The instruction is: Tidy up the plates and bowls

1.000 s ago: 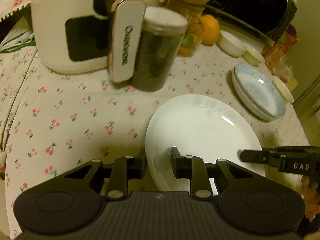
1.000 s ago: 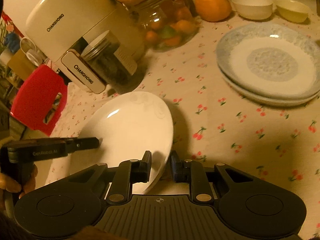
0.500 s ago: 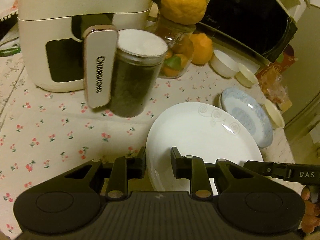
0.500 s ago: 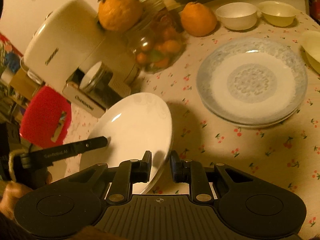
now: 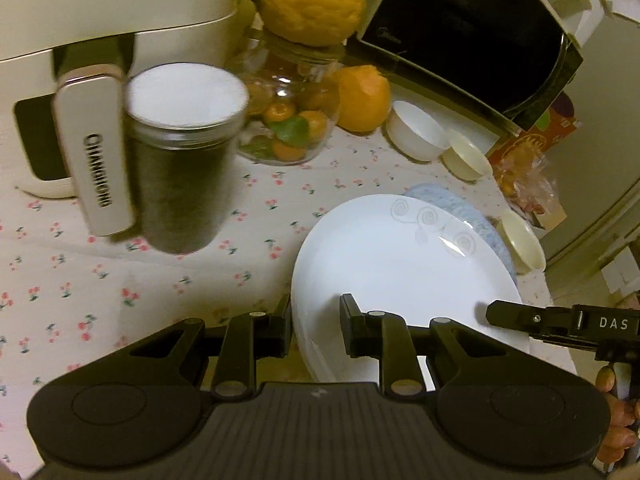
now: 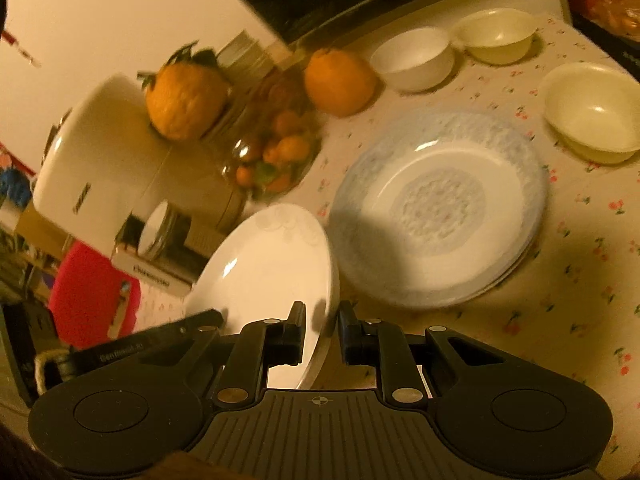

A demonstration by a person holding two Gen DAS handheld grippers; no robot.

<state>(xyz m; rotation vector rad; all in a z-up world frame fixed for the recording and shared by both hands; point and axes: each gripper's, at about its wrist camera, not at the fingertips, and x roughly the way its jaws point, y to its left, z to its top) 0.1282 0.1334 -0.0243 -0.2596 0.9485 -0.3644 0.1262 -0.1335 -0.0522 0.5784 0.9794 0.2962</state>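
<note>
A white plate with a faint swirl pattern hangs above the flowered tablecloth, held at two opposite rims. My left gripper is shut on its near rim. My right gripper is shut on the other rim, where the plate stands tilted. The right gripper's fingers also show in the left wrist view. The plate's far edge overlaps a stack of blue-patterned plates. Beyond the stack stand a white bowl and two cream bowls.
A cream air fryer, a dark jar with a white lid and a glass jar of small oranges stand at the back left. Large citrus fruits and a black microwave are behind. A red object lies beyond the table's left.
Both grippers have carried the white plate toward the blue plates. It now overlaps their edge and is tilted more steeply in the right wrist view.
</note>
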